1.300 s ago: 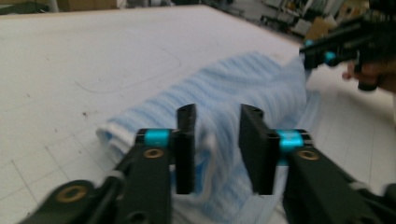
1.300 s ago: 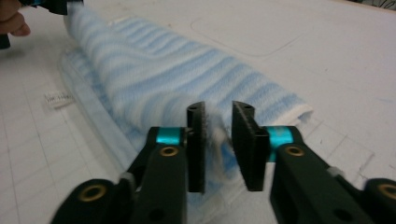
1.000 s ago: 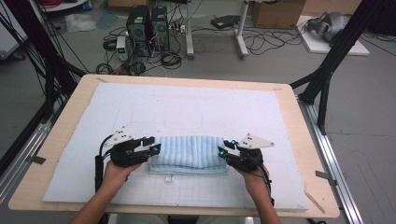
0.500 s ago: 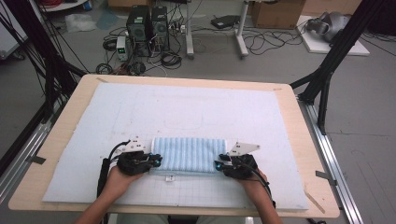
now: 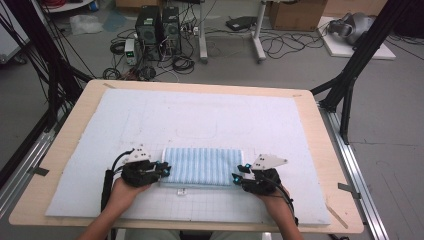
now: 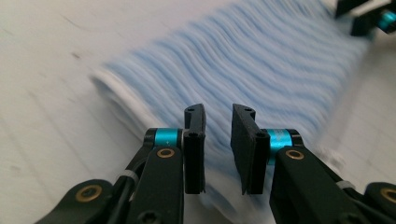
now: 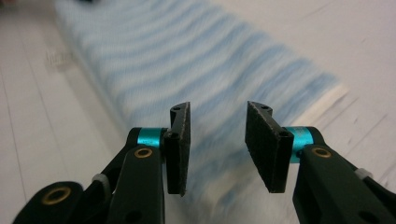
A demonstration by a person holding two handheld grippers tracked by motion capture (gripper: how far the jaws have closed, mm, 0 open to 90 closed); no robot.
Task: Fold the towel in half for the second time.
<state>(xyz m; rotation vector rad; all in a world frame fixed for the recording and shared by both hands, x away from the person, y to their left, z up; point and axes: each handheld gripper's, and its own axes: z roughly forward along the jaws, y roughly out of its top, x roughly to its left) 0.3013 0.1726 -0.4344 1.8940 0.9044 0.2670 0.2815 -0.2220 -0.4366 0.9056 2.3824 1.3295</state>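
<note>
1. The folded striped cloth point(image 5: 202, 166) lies flat on the white mat point(image 5: 200, 120) at the worktop's near side.
2. My left gripper point(image 6: 218, 140) sits at its left end, jaws spread, pinching nothing.
3. My right gripper point(image 7: 217, 142) sits at its right end, jaws spread likewise.

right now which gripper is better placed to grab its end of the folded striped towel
Neither clearly. The left gripper and right gripper each sit at an end of the towel, jaws open. The left looks slightly closer, its jaws over the cloth edge.
</note>
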